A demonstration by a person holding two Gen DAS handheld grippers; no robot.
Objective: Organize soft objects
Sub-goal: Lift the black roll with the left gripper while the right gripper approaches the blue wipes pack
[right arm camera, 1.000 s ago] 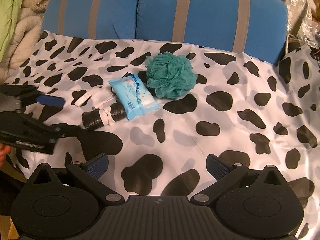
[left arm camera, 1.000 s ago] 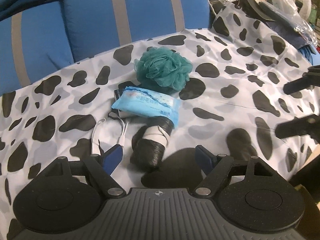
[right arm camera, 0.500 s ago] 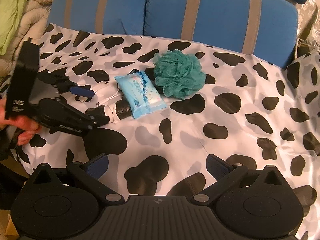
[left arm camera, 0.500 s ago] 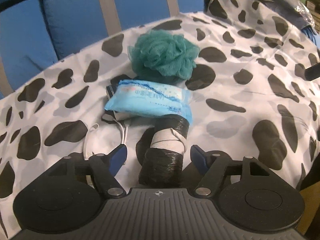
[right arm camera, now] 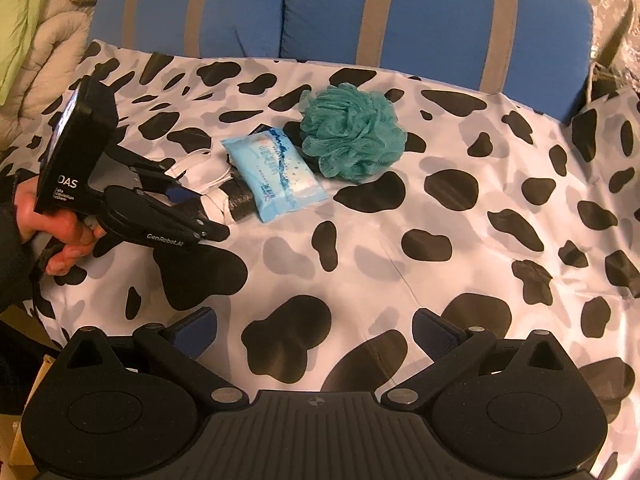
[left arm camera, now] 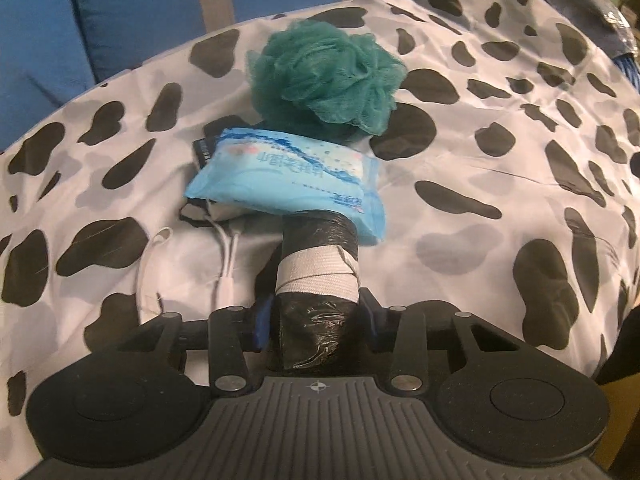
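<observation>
The left gripper [left arm camera: 318, 322] has its jaws closing around the near end of a black plastic roll [left arm camera: 318, 280] bound with a pale band; the roll sits between the blue pads [left arm camera: 264, 320], which appear to lie against its sides, though whether they press it firmly cannot be told. From the right wrist view the same gripper [right arm camera: 200, 212] comes in from the left edge of the cow-print cloth [right arm camera: 440, 240], held by a hand [right arm camera: 60, 236] in a dark sleeve, its fingers angled down onto the roll [right arm camera: 236, 200]. The far end of the roll lies tucked under a light blue packet of wipes [left arm camera: 288, 180], which rests tilted on top of it. Just left of the roll lies a white looped cord [left arm camera: 188, 268] on the cloth, and a dark flat item [left arm camera: 204, 148] peeks out from under the packet's far left corner. Beyond the packet, touching its far edge, sits a teal mesh bath pouf [left arm camera: 326, 80], towards the back edge of the cloth. The right gripper [right arm camera: 314, 334] hangs unclenched over the near edge of the cloth, its blue pads wide apart with nothing between them, well apart from the cluster. Blue cushions with grey stripes [right arm camera: 340, 8] stand behind the cloth, and a pale quilted blanket [right arm camera: 44, 48] lies past its back left corner
</observation>
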